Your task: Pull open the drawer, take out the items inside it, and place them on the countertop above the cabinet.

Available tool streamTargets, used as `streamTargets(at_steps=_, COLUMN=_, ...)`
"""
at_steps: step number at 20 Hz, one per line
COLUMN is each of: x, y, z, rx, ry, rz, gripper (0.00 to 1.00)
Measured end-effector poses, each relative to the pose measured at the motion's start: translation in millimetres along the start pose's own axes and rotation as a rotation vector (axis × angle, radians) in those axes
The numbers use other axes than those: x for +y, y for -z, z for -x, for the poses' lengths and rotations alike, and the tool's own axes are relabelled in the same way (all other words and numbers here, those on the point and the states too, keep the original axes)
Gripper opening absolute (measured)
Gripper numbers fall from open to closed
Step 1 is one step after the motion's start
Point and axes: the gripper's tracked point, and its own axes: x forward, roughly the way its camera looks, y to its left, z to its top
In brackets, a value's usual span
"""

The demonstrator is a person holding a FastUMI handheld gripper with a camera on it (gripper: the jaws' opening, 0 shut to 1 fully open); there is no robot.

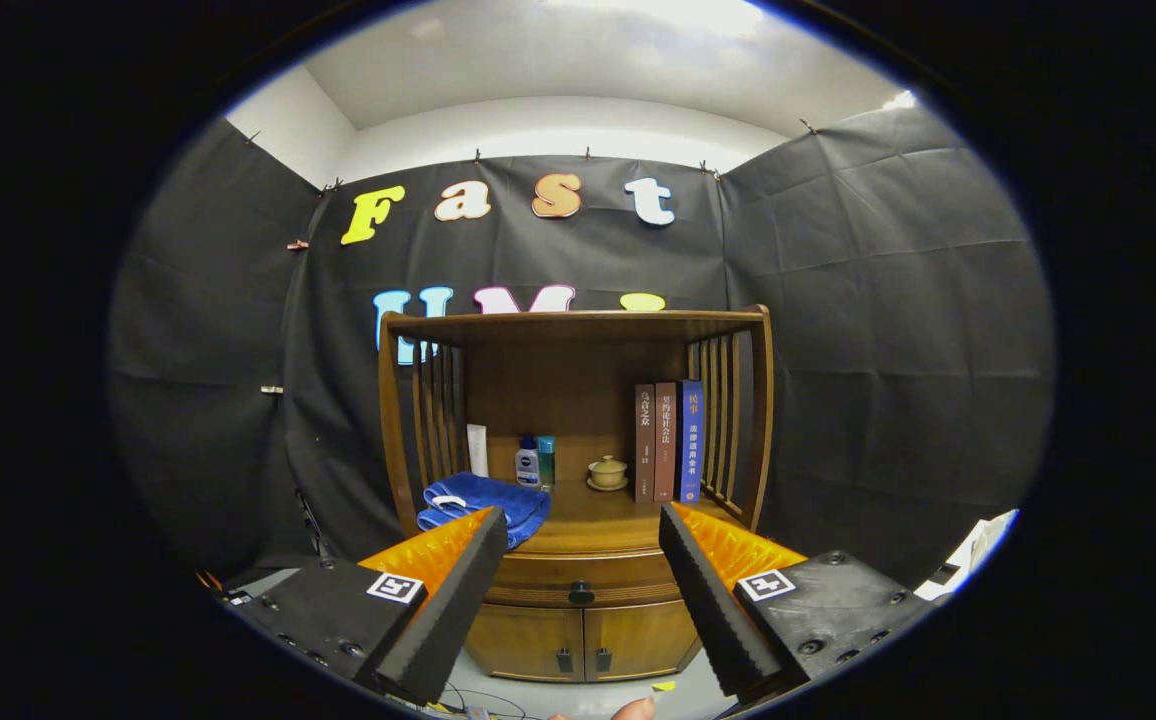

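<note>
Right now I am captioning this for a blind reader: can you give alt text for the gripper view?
The open tool points at a wooden cabinet whose drawer, seen between the fingers, is shut. On the countertop lie a folded blue towel, small bottles, a lidded cup and three upright books.

The gripper (578,530) stands with its fingers wide apart, well short of the cabinet (578,630). Between them, beyond the tips, sits the shut drawer (583,578) with its knob (581,592), above two doors (578,640). On the countertop (598,515), a folded towel (483,503) lies left, bottles (535,462) behind it, a lidded cup (607,472) mid-back, books (668,442) upright at right.
</note>
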Motion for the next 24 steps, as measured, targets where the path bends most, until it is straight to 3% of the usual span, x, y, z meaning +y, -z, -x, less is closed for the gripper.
streamTargets(at_steps=5, x=0.4, y=1.8, z=-8.1, rx=-0.013, ry=-0.011, rz=-0.011, gripper=0.98)
streamTargets(at_steps=10, x=7.3, y=30.6, z=-45.9, rx=-0.040, ry=-0.017, rz=0.009, gripper=0.99)
streamTargets(at_steps=18, x=8.2, y=142.6, z=-121.8, rx=0.033, ry=-0.015, rz=-0.076, gripper=0.99)
streamTargets(at_steps=24, x=-1.5, y=226.9, z=-161.7, rx=0.131, ry=0.001, rz=-0.069, gripper=0.99)
